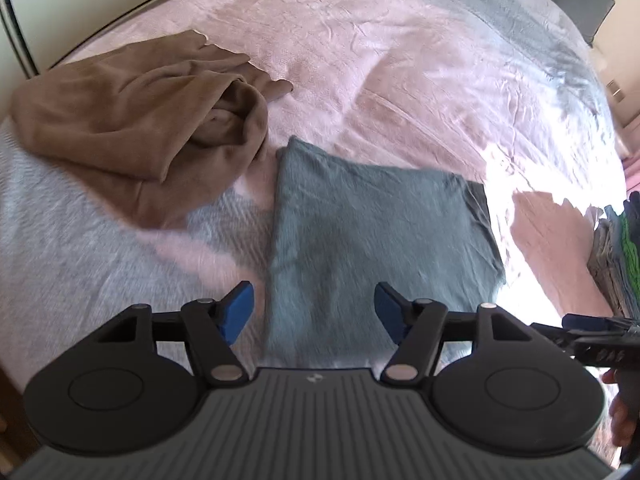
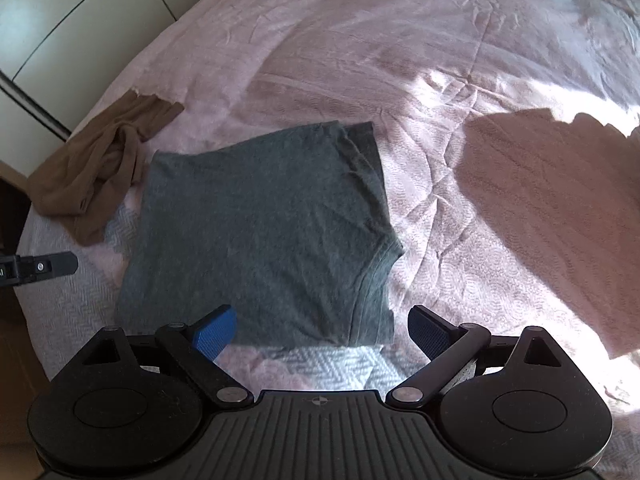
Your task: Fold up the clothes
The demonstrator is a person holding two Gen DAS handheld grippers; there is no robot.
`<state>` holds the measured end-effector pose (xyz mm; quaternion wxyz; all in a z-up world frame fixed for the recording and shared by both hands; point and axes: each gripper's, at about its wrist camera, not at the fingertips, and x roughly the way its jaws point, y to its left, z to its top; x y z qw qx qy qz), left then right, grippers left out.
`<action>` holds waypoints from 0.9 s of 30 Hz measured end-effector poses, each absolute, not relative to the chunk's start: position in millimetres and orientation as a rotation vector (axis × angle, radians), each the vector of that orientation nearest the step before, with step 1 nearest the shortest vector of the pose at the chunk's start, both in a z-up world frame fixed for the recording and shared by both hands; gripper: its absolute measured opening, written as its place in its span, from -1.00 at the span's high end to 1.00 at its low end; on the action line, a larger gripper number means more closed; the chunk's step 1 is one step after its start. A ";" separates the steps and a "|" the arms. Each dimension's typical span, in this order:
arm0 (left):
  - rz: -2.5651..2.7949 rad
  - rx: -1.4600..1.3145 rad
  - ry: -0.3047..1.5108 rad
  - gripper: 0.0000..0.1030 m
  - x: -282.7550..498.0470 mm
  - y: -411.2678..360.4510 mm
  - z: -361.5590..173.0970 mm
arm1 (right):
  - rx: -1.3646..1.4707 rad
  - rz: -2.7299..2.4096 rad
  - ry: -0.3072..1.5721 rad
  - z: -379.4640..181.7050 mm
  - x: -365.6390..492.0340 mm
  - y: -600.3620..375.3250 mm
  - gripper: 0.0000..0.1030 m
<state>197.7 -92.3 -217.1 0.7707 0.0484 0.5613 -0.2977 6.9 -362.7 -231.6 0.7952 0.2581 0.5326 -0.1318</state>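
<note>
A grey T-shirt (image 1: 376,232) lies folded into a rectangle on the pink bedspread (image 1: 360,60); it also shows in the right wrist view (image 2: 264,232). My left gripper (image 1: 314,310) is open and empty, held above the shirt's near left edge. My right gripper (image 2: 320,330) is open and empty, above the shirt's near edge. A crumpled brown garment (image 1: 132,128) lies unfolded to the left of the shirt, and shows in the right wrist view (image 2: 92,168) at the far left. The right gripper's tip shows in the left wrist view (image 1: 592,332).
A stack of folded clothes (image 1: 616,256) sits at the right edge of the bed. A grey pillow (image 1: 584,8) lies at the far right. White wardrobe doors (image 2: 72,20) stand behind the bed. Bright sunlight falls on the bedspread (image 2: 500,92) at the right.
</note>
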 end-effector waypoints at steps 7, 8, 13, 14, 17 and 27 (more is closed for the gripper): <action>-0.695 -0.098 1.293 -0.19 253.1 -87.3 -281.1 | 0.816 -0.167 1.013 -283.1 10.6 -438.2 -0.85; -0.693 -0.120 1.302 -0.19 259.5 -86.5 -290.9 | 0.836 -0.163 1.002 -289.7 13.2 -444.9 -0.85; -0.713 -0.205 1.349 -0.14 283.8 -85.3 -330.0 | 0.953 -0.086 0.952 -330.3 25.8 -482.8 -0.84; -0.724 -0.213 1.353 -0.14 286.9 -85.8 -335.2 | 0.970 -0.072 0.952 -337.1 28.1 -487.5 -0.84; -0.763 -0.242 1.361 -0.14 294.4 -86.7 -347.2 | 1.007 -0.015 0.965 -355.8 35.8 -498.1 -0.84; -0.888 -0.437 1.374 -0.14 314.0 -93.6 -376.6 | 1.081 0.165 0.904 -388.9 65.1 -512.8 -0.75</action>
